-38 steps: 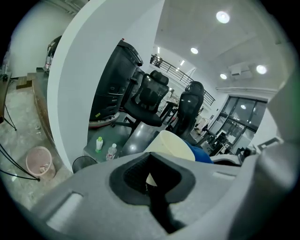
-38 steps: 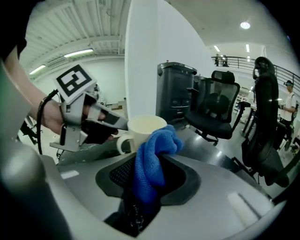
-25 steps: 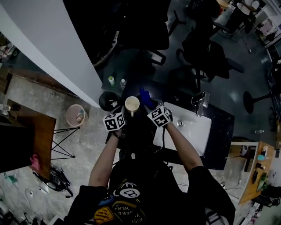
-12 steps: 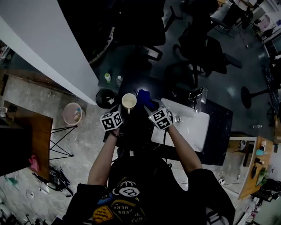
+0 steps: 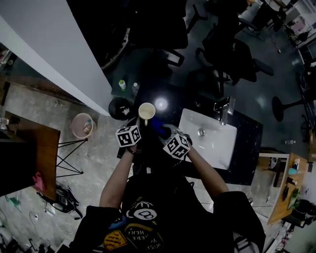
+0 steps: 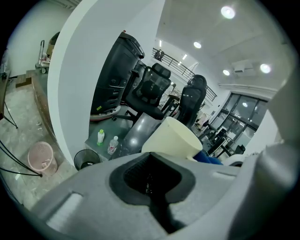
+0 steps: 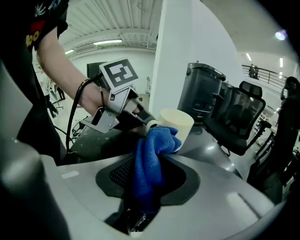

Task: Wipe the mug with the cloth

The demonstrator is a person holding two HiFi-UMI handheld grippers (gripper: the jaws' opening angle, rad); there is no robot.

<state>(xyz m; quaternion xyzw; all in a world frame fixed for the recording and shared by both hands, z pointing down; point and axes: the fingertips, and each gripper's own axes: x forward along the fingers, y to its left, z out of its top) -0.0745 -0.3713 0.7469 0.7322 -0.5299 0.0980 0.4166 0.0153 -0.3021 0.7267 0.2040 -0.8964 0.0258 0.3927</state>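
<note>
a: where's the mug (image 5: pixel 146 111)?
b: in my left gripper (image 5: pixel 139 123), clenched on its handle. opening faces up, over the dark counter (image 5: pixel 148 96), left of the sink (image 5: pixel 217 143).
a: right side?
b: my right gripper (image 5: pixel 164 131) is grasping the blue cloth (image 7: pixel 151 161), bunched between the jaws. cloth's top end touches the mug's side under the rim, just beside the handle.

**Lighting and picture quality**

Head view dim, underexposed; pale mug (image 5: pixel 146 111) and one glare spot (image 5: pixel 161 104) on the dark counter (image 5: pixel 187 101) stand out. Gripper views bright under ceiling lights (image 6: pixel 228 12); fisheye-bent edges, black corners, blurred foreground.
</note>
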